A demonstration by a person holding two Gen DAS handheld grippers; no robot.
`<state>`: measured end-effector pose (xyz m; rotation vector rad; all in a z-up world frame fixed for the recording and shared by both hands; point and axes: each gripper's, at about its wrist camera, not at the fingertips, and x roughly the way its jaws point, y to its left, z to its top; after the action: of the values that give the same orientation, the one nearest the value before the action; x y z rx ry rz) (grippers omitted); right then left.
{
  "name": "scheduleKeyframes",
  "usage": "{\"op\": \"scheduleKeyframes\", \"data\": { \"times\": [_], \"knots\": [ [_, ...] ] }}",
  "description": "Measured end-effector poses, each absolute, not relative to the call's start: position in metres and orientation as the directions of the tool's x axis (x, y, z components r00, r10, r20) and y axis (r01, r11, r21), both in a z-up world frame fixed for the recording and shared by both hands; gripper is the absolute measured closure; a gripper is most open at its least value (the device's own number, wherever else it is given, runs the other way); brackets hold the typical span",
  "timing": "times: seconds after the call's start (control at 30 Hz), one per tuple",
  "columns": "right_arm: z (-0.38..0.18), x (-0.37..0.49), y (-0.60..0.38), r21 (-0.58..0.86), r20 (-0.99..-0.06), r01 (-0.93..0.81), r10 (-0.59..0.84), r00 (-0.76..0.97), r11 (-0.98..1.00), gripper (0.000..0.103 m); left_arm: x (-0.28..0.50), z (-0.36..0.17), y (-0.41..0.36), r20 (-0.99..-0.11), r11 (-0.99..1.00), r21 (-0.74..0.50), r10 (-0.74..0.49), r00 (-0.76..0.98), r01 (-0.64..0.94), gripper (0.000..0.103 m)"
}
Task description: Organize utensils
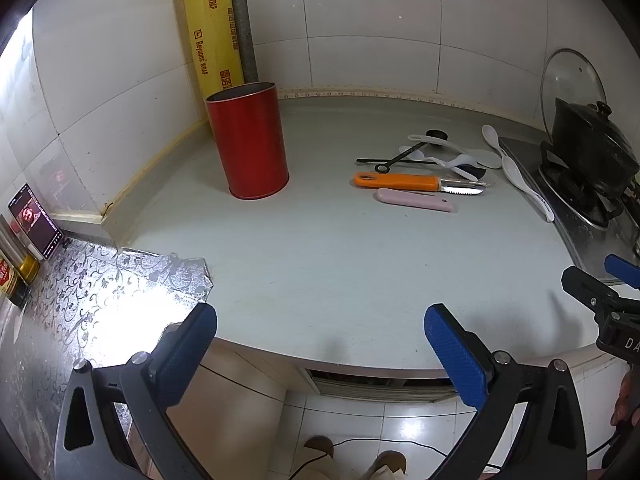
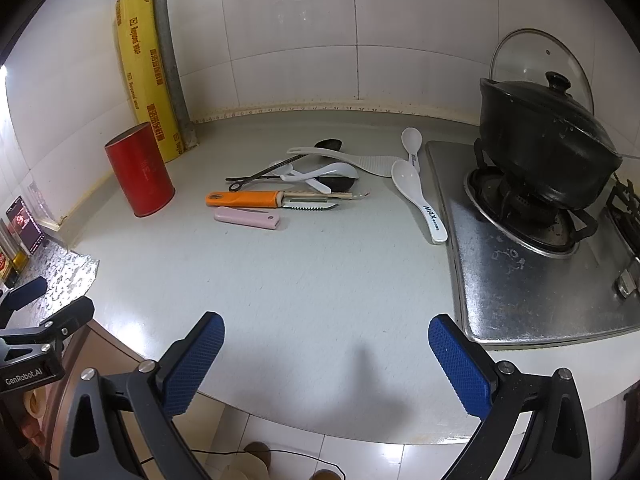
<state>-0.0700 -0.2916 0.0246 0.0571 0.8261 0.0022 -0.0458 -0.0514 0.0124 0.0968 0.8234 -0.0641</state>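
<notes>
A tall red canister (image 1: 248, 142) (image 2: 140, 172) stands open-topped in the counter's back left corner. Right of it lies a heap of utensils: an orange-handled peeler (image 1: 404, 181) (image 2: 250, 199), a pink handle (image 1: 416, 199) (image 2: 248, 217), a thin black tool (image 1: 396, 159) (image 2: 264, 174), white spoons (image 1: 520, 178) (image 2: 420, 192) and a white rice paddle (image 2: 360, 161). My left gripper (image 1: 320, 334) is open at the counter's front edge, holding nothing. My right gripper (image 2: 326, 338) is also open and empty, near the front edge, well short of the utensils.
A gas stove (image 2: 528, 256) with a black lidded pot (image 2: 548, 148) fills the right side; a glass lid (image 2: 540, 60) leans on the tiled wall. A yellow wrap box (image 1: 212, 28) stands behind the canister. A phone (image 1: 36, 222) and bottles sit at the left.
</notes>
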Motion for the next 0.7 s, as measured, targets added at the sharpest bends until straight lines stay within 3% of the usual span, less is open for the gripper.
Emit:
{"op": "scheduleKeyframes", "data": {
  "times": [0.47,0.7],
  "knots": [
    [0.018,-0.07,-0.299,0.062,-0.756,0.018,0.035,0.653,0.998,0.0,-0.052,0.012,-0.052,-0.736,0.995,0.06,-0.012,0.677,0.083,0.0],
    [0.013,-0.047,-0.296,0.048,-0.766,0.045,0.008,0.643,0.998,0.0,0.01,0.02,-0.018,-0.704,0.999,0.017,-0.009,0.71,0.029,0.0]
  ]
}}
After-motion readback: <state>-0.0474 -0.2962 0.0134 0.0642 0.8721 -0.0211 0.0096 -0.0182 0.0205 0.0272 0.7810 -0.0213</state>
